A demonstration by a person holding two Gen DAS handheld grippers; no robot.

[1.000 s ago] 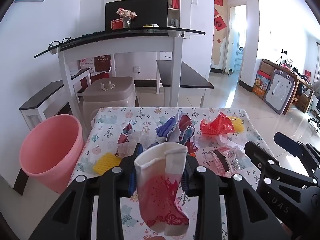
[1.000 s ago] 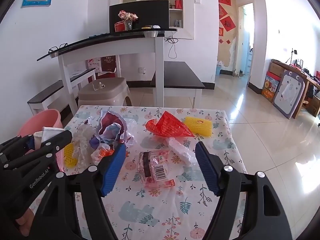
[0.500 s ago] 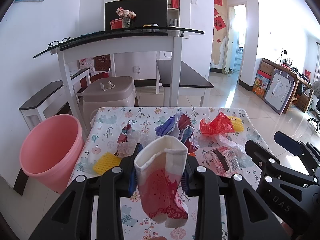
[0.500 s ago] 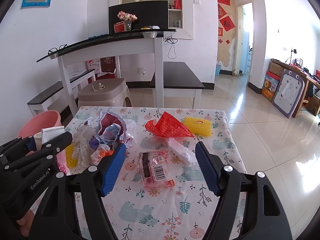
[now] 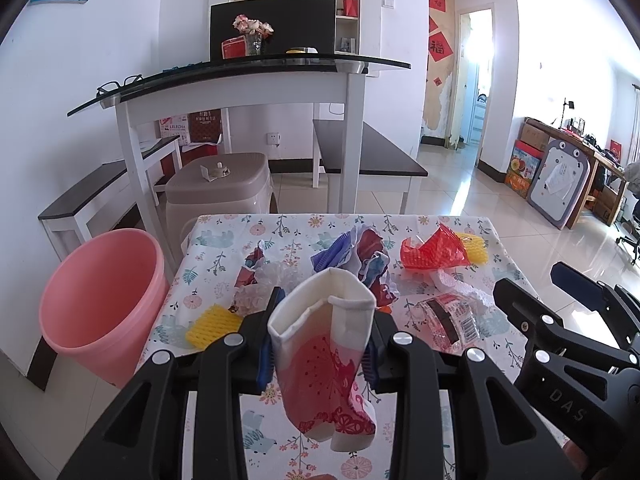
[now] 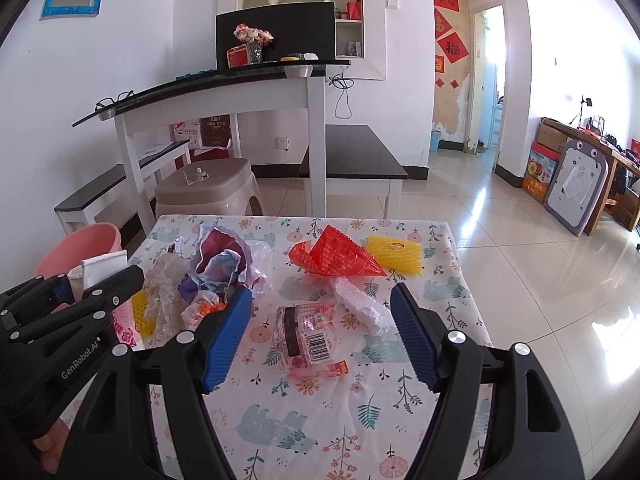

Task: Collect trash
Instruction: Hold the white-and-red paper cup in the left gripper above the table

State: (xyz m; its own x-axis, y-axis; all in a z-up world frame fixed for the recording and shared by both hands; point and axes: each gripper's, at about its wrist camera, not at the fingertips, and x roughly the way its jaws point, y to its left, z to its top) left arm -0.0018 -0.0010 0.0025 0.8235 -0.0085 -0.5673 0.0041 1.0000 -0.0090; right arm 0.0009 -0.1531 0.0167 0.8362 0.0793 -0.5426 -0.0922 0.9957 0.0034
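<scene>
My left gripper [image 5: 320, 344] is shut on a white and red paper bag [image 5: 326, 356] and holds it above the near left part of the table; the bag also shows in the right wrist view [image 6: 105, 270]. A pink bin [image 5: 100, 304] stands on the floor left of the table. My right gripper [image 6: 320, 336] is open and empty, above a clear wrapper with a barcode [image 6: 306, 338]. Red mesh [image 6: 336, 254], two yellow foam nets [image 6: 394, 254] [image 5: 212, 326], crumpled wrappers [image 6: 224, 264], clear plastic [image 6: 164, 292] and white foam [image 6: 360, 306] lie on the table.
The floral tablecloth [image 6: 320, 420] covers a small table. A beige stool [image 5: 220, 192], a white desk with a glass top [image 5: 240, 80] and dark benches [image 5: 368, 156] stand behind it. Open tiled floor lies to the right.
My left gripper has lifted the paper bag slightly. The right gripper stays open over the barcode wrapper.
</scene>
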